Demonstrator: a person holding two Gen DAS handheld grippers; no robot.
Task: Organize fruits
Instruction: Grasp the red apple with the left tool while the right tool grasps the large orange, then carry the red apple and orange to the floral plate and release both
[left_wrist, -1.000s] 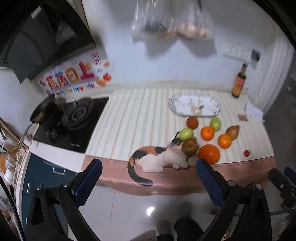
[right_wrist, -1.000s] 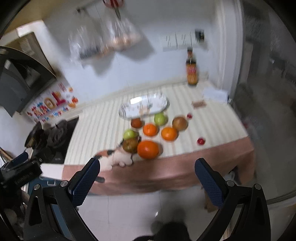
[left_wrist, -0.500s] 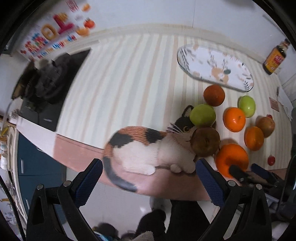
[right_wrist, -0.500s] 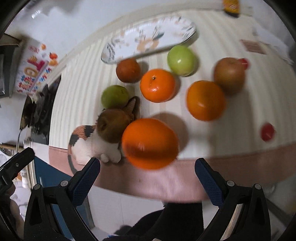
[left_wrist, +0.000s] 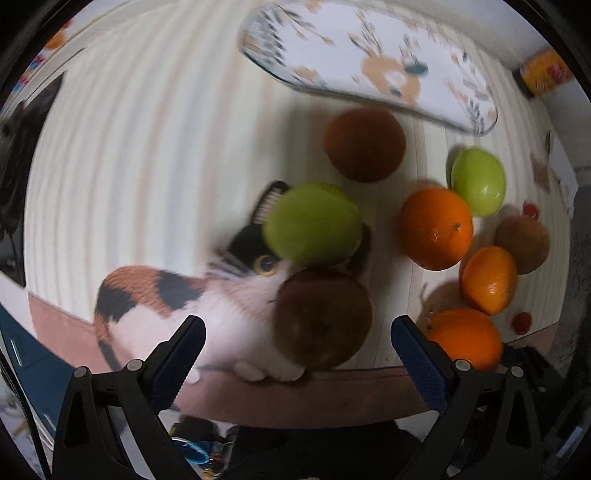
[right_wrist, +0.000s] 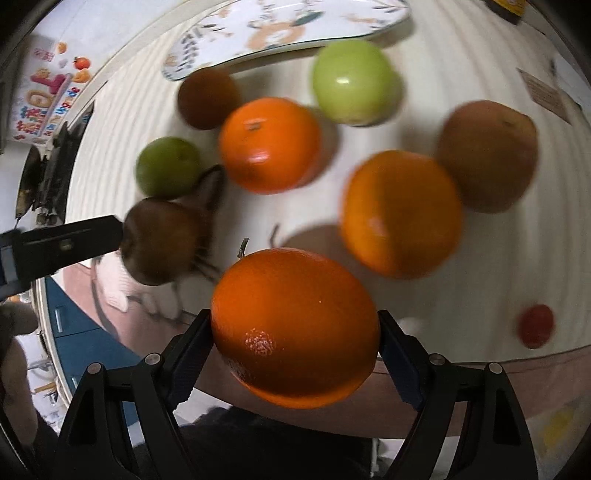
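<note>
We go L to R across the striped counter (left_wrist: 147, 147). In the left wrist view, far L is a dark stove (left_wrist: 14, 155), blurred. Then the toy calico cat (left_wrist: 177, 306) lying at the counter's front edge, w/ a green apple (left_wrist: 314, 225) over its head and a brown fruit (left_wrist: 323, 319) just in front of that, touching the cat's face. Our left gripper (left_wrist: 297, 341) hangs above them, jaws wide apart w/ nothing held; the brown fruit sits between the pads but neither pad touches it. Behind, the patterned tray (left_wrist: 369, 59), bare of fruit, w/ a dark reddish fruit (left_wrist: 365, 144) near its front rim. Further R: an orange (left_wrist: 437, 229), a 2nd green apple (left_wrist: 478, 182), a smaller orange (left_wrist: 489, 278), a brown pear-like fruit (left_wrist: 522, 243), two small red fruits (left_wrist: 521, 322). A bottle (left_wrist: 546, 74) stands at far R, blurred.

In the right wrist view, our right gripper (right_wrist: 295, 336) has just been closing, w/ the big orange (right_wrist: 295, 325) between the jaws; both pads sit right at its sides at the counter's front edge. Whether they're pressing yet, we can't tell
</note>
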